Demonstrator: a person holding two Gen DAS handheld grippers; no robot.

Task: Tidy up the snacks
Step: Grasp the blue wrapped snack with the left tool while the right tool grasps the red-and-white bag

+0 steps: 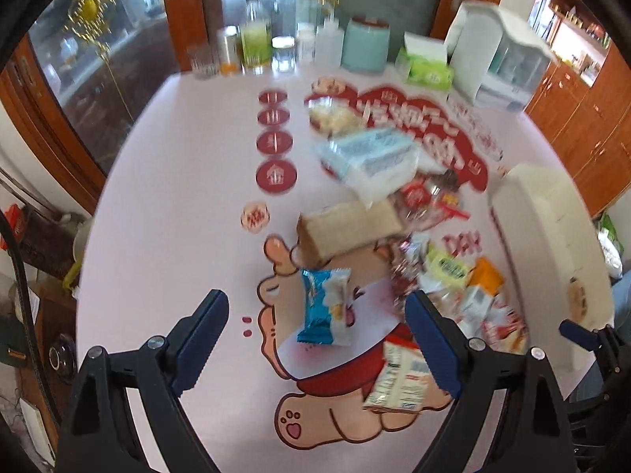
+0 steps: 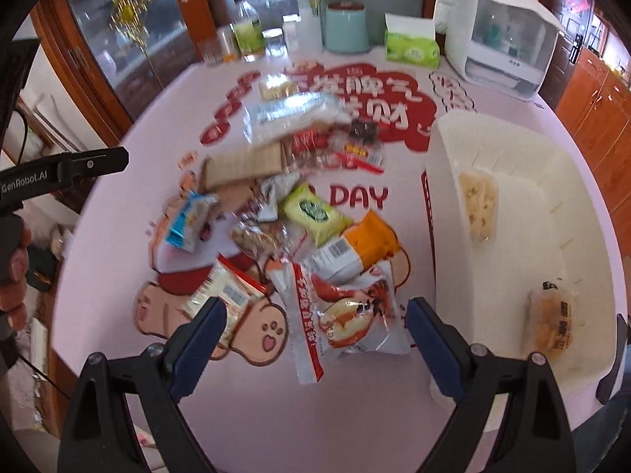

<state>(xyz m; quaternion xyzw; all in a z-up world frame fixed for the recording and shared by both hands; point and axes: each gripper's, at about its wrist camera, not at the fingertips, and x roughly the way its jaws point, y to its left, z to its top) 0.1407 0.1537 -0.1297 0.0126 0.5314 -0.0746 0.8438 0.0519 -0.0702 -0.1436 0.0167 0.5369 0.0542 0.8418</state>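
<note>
A pile of snack packets lies on the pink table mat. My left gripper is open above a blue-and-white packet, which sits between its fingers untouched. A cream packet lies by its right finger. My right gripper is open over a red-and-white bun packet, its pads not pressing on it. Nearby lie a green packet, an orange packet and a wafer pack. The white basket at the right holds a pale snack bag and a bun.
At the table's far end stand a green-juice bottle, a teal canister, a green tissue box and a white appliance. Wooden cabinets surround the table. A hand holds the left gripper's handle at the right wrist view's left edge.
</note>
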